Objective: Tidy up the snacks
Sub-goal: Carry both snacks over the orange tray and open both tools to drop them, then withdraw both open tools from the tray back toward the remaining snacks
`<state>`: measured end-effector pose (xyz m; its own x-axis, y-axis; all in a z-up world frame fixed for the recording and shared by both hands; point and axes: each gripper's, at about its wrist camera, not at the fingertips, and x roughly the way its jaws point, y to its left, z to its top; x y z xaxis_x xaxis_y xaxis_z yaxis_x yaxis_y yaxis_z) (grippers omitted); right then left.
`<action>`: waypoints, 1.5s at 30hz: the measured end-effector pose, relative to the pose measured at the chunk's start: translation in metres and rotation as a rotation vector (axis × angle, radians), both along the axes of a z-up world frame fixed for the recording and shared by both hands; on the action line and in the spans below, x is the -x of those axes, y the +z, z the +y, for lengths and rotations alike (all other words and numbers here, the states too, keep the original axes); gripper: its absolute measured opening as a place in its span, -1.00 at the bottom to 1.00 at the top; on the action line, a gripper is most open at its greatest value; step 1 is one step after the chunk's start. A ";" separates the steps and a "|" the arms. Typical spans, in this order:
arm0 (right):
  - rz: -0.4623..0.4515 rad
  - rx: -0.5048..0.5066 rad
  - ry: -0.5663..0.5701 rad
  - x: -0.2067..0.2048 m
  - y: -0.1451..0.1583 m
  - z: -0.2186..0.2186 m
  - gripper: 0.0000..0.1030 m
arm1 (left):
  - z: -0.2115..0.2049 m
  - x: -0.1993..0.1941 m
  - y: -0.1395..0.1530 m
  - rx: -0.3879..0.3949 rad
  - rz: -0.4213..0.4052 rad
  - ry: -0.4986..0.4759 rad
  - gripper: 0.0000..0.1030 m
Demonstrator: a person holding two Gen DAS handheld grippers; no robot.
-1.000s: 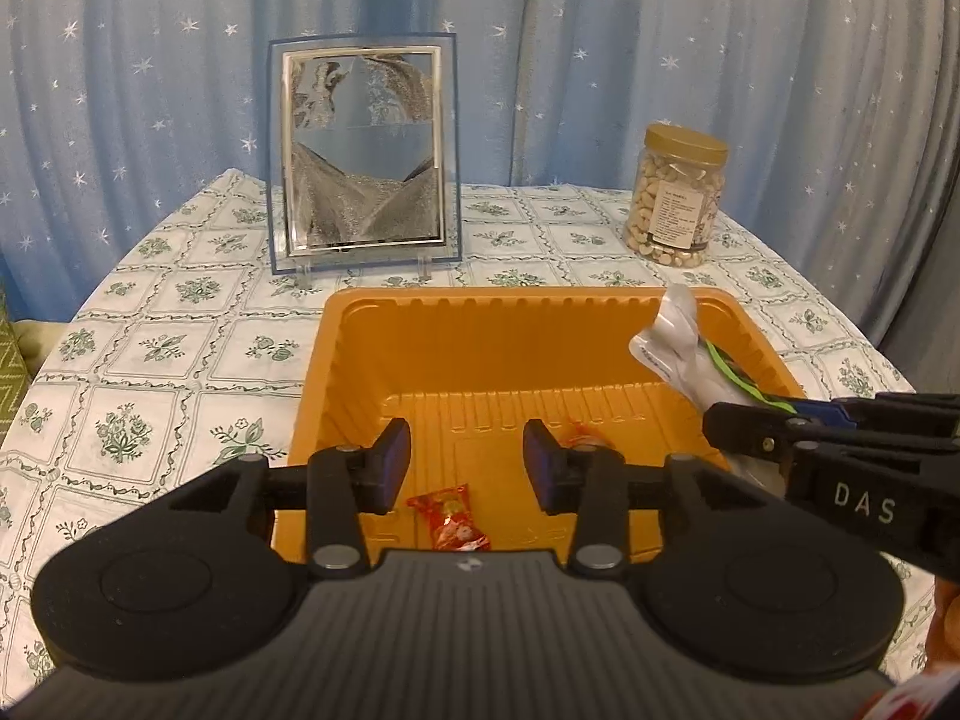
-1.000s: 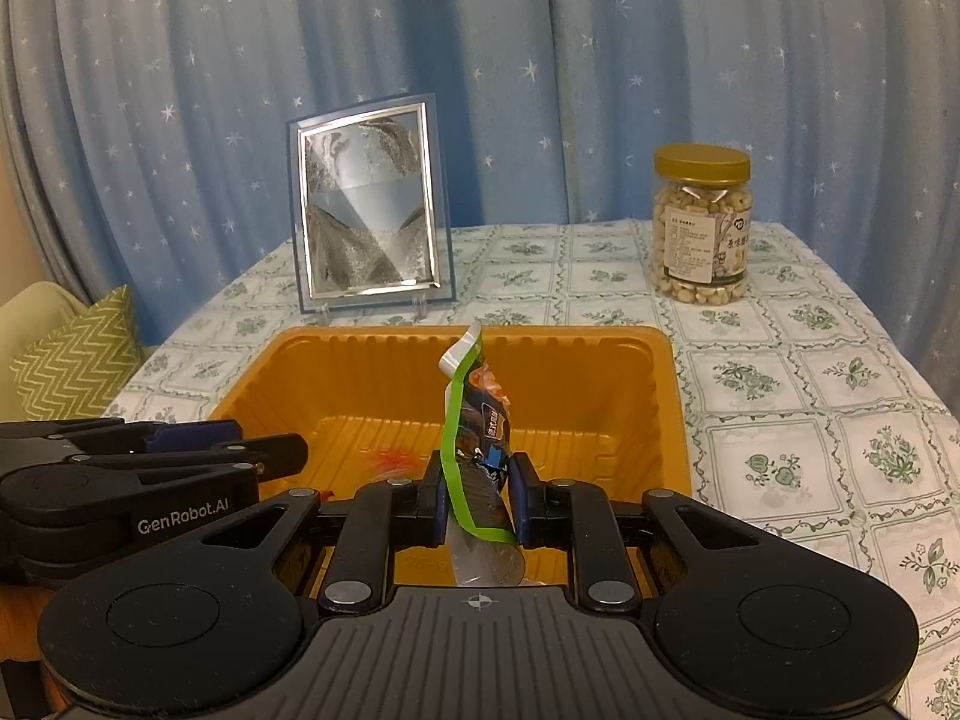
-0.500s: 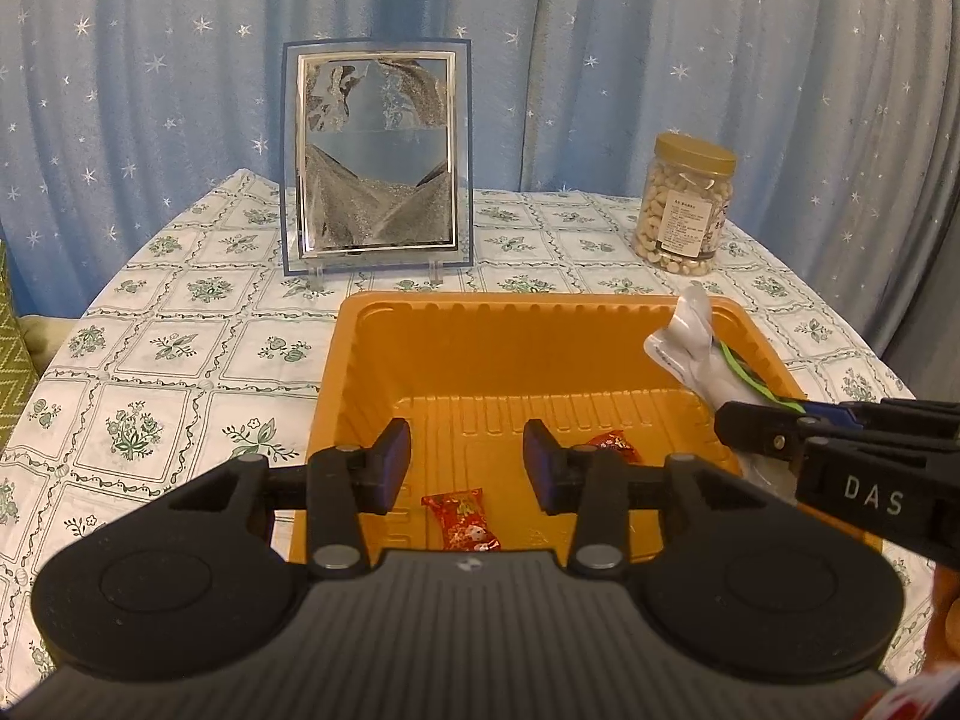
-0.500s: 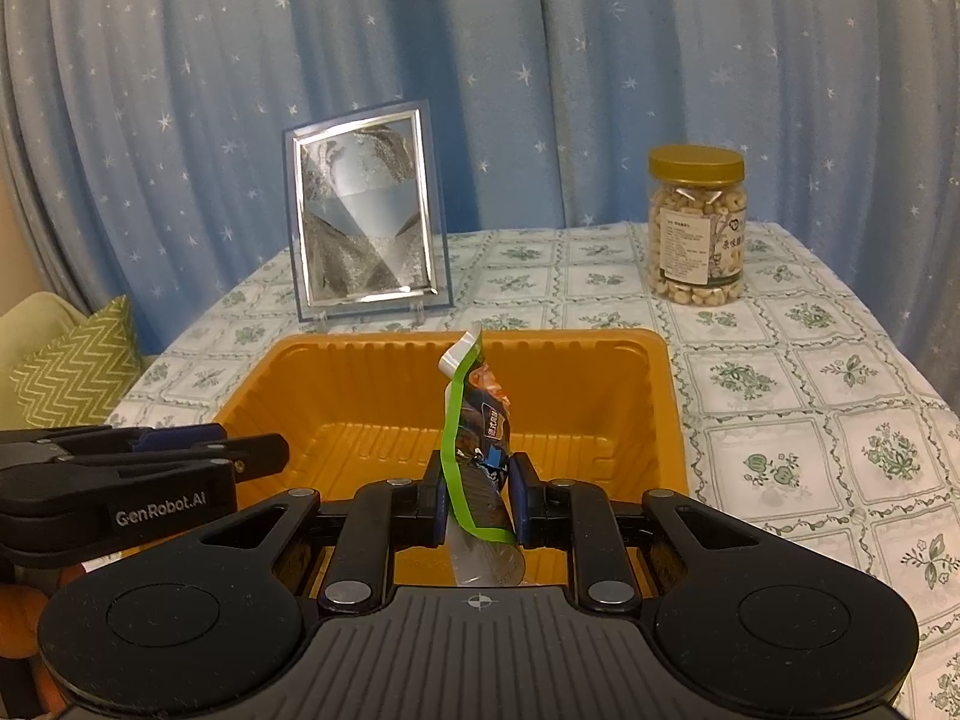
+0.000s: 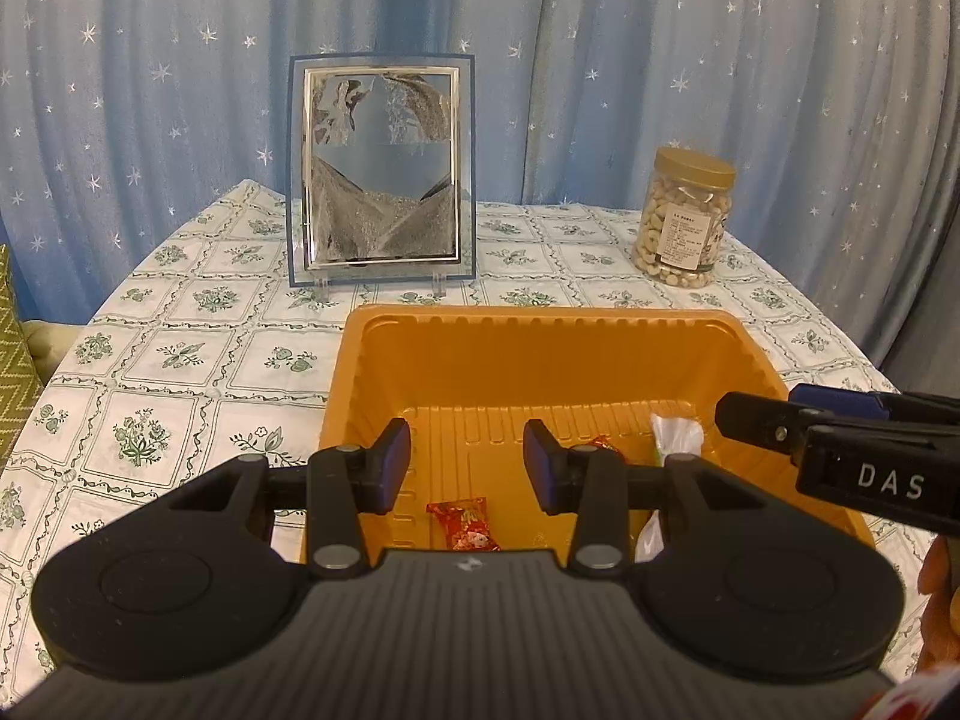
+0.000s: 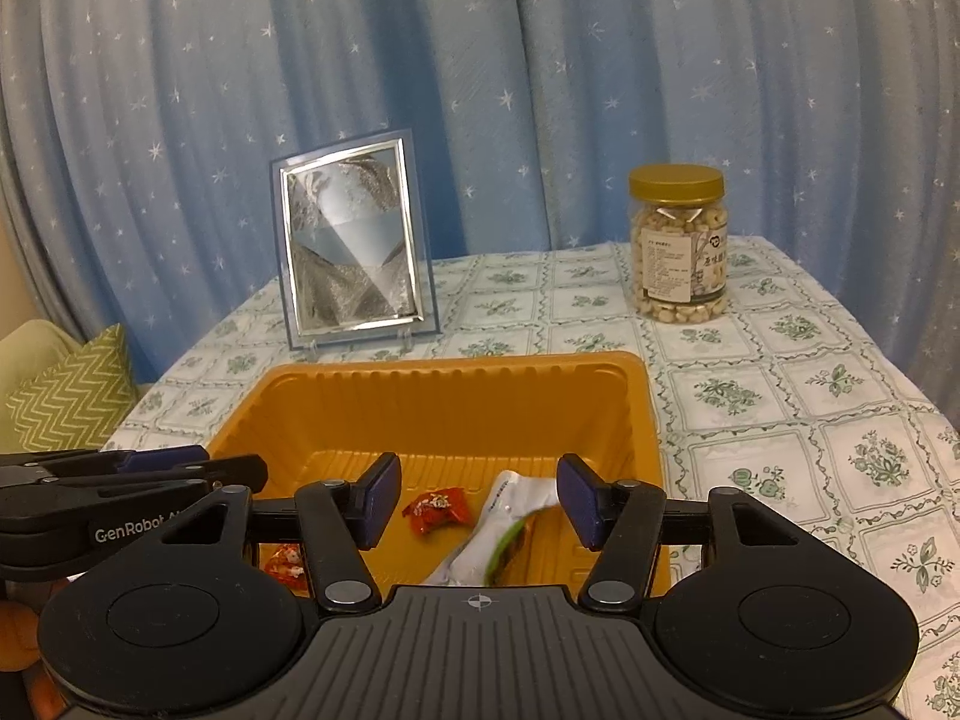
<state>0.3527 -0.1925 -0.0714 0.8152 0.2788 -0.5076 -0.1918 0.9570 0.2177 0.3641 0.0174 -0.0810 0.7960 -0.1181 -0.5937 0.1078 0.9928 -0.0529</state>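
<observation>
An orange tray (image 5: 540,324) (image 6: 456,369) sits on the patterned tablecloth. Inside it lie two red candies (image 5: 465,522) (image 6: 435,509) and a white and green snack packet (image 6: 498,540), also partly seen in the left wrist view (image 5: 675,435). My right gripper (image 6: 477,501) is open above the packet, not touching it. My left gripper (image 5: 467,465) is open and empty over the tray's near side, above one red candy. The second red candy (image 5: 603,444) (image 6: 285,561) lies nearby. The right gripper shows from the side in the left wrist view (image 5: 840,450).
A framed sand picture (image 5: 381,171) (image 6: 354,246) stands behind the tray. A jar of nuts with a gold lid (image 5: 684,216) (image 6: 678,243) stands at the back right. A green zigzag cushion (image 6: 72,396) lies off the table's left edge. A blue starred curtain hangs behind.
My right gripper opened and let go of the snack packet, which now lies in the tray. Both grippers rose and drew back slightly.
</observation>
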 end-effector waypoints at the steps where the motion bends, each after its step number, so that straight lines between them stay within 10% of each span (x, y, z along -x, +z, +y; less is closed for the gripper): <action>1: -0.004 0.000 -0.004 0.001 0.001 -0.001 0.12 | 0.000 0.001 0.001 0.001 -0.004 -0.001 -0.27; 27: -0.086 -0.048 -0.108 0.113 0.027 -0.044 0.12 | 0.004 0.120 0.031 -0.018 -0.070 0.004 -0.13; 45: 0.012 0.008 0.139 0.217 -0.025 -0.001 0.12 | 0.032 0.228 -0.010 -0.040 0.025 0.076 0.17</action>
<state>0.1361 -0.1933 -0.0964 0.7631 0.3840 -0.5199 -0.3197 0.9233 0.2128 0.1361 0.0490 -0.0914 0.7865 -0.0342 -0.6167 0.0315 0.9994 -0.0152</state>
